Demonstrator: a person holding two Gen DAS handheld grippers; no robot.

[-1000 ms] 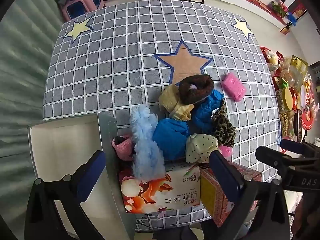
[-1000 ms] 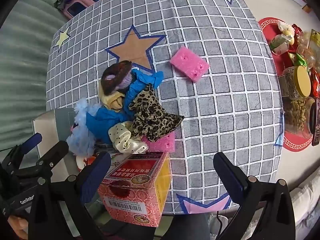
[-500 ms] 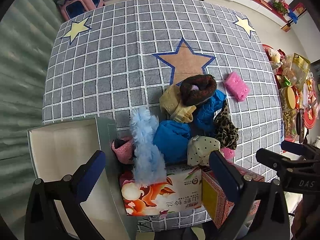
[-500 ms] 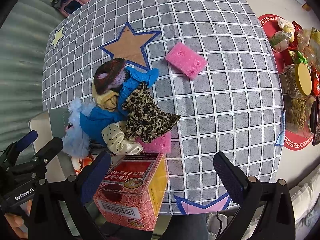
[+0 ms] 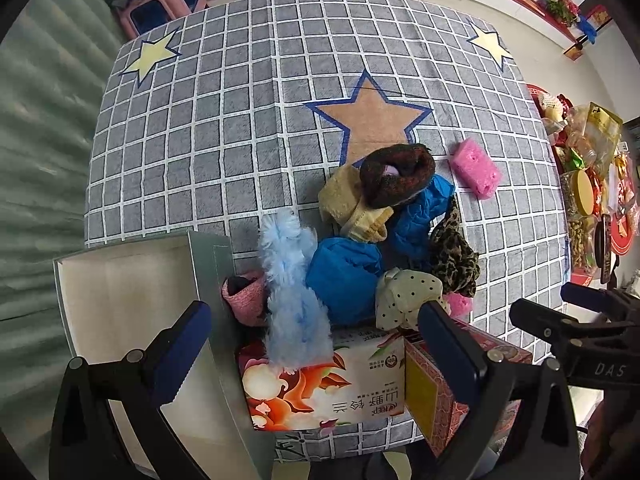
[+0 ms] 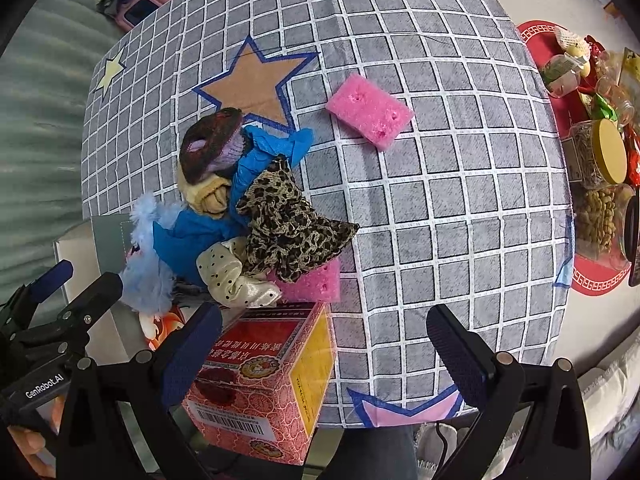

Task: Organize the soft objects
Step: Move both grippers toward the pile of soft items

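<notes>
Here, the heap of soft objects [image 6: 248,204], fluffy blue, leopard-print and polka-dot fabrics, lay mid-table behind the red carton [image 6: 260,384]; both the left gripper [image 5: 312,344] marked "GenRobot.AI" and right gripper [image 6: 324,348] were wide apart and empty.

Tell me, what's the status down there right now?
Left gripper open, empty. Right gripper open, empty. Soft pile untouched on the checked cloth. Red carton sits between right gripper and pile.

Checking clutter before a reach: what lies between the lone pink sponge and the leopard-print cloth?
In the right wrist view, only bare checked tablecloth separates the pink sponge from the leopard-print cloth.
</notes>
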